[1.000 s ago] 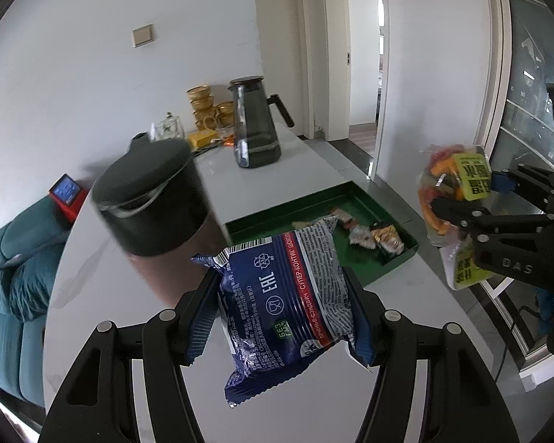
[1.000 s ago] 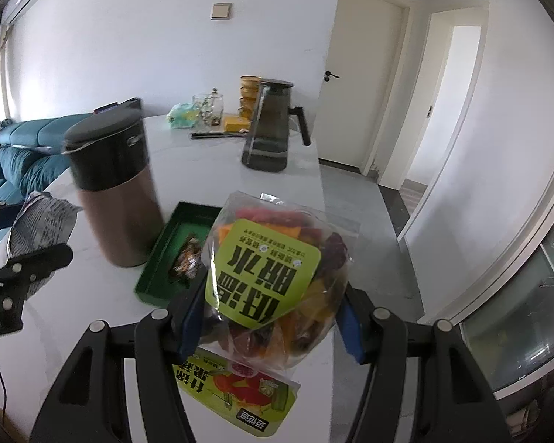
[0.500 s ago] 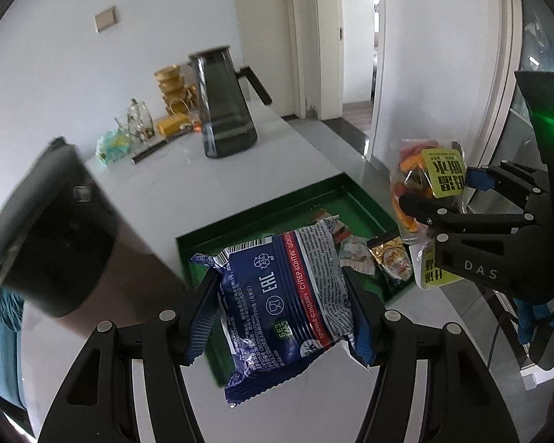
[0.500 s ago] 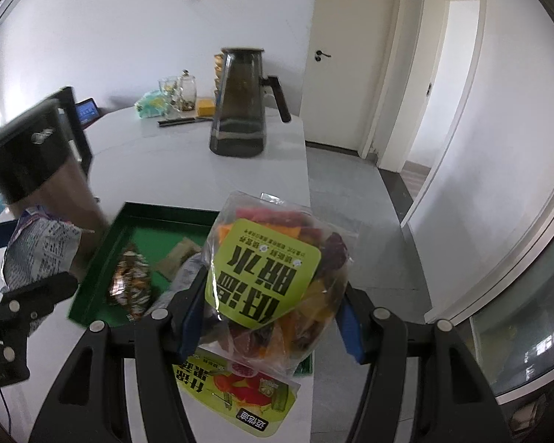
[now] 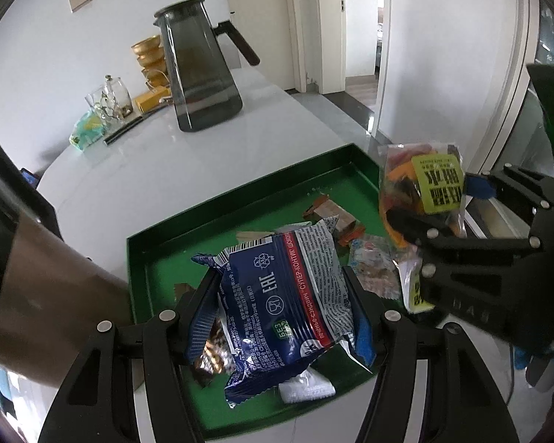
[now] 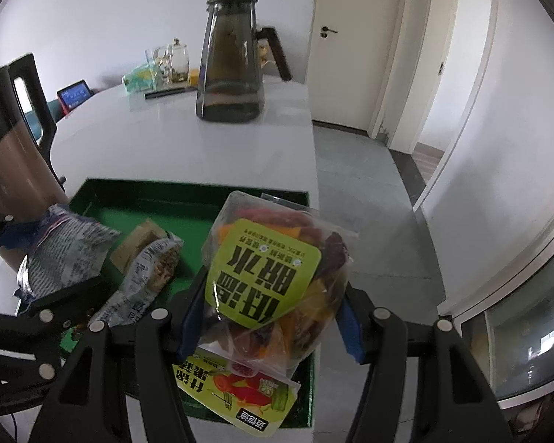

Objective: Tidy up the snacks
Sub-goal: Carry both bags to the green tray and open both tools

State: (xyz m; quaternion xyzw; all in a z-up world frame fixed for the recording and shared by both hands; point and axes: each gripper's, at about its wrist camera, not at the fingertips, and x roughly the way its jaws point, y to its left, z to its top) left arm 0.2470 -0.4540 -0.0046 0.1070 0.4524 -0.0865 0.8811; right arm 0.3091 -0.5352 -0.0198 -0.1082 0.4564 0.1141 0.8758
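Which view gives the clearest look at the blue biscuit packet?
The left wrist view: the blue biscuit packet fills the centre, clamped in the left gripper above the green tray, print legible. The right wrist view shows only its crumpled end at the left edge, from the side.

tray (image 5: 240,192): green | cookie pack (image 5: 284,302): blue, red stripe | fruit bag (image 6: 273,280): clear, lime label

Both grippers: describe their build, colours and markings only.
The left gripper and right gripper are alike: matte black plastic linkage arms joined by round silver rivets, with blue pads lining the fingers. In the left wrist view, faint embossed letters mark the right gripper's body. No sleeves or hands show.
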